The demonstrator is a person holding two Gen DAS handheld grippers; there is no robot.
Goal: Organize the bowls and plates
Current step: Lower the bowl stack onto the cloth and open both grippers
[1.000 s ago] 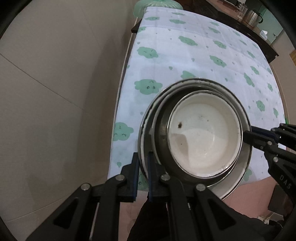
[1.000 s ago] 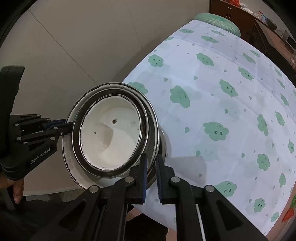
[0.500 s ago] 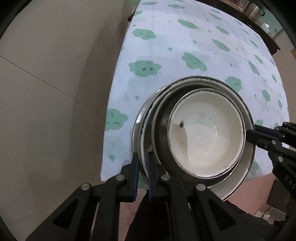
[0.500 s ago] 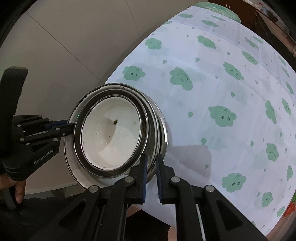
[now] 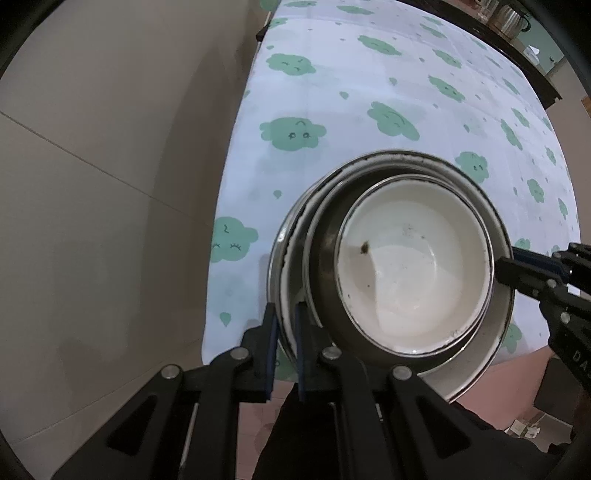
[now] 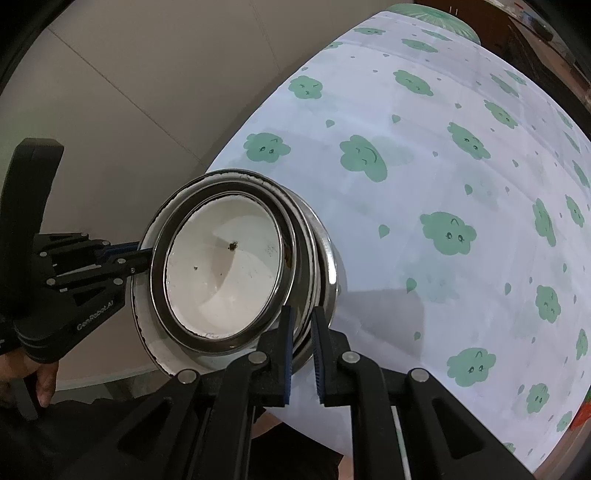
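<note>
A nested stack of plates and bowls point(image 5: 391, 273) hangs in the air over the near corner of the table point(image 5: 369, 92). A white bowl point(image 5: 413, 280) with a dark speck sits on top, inside steel-rimmed dishes. My left gripper point(image 5: 284, 325) is shut on the stack's left rim. My right gripper point(image 6: 301, 332) is shut on the opposite rim of the stack point(image 6: 236, 273); it also shows in the left wrist view point(image 5: 517, 269). The stack tilts toward the cameras.
The table wears a white cloth with green cloud faces point(image 6: 443, 192). A beige tiled wall point(image 5: 92, 166) runs along its left side. A kettle point(image 5: 509, 14) and dark sideboard stand beyond the far end. Pink floor point(image 5: 517, 384) lies below the stack.
Both grippers have carried the stack back toward the table's near corner and higher; more cloth shows beyond it. Both grips are unchanged.
</note>
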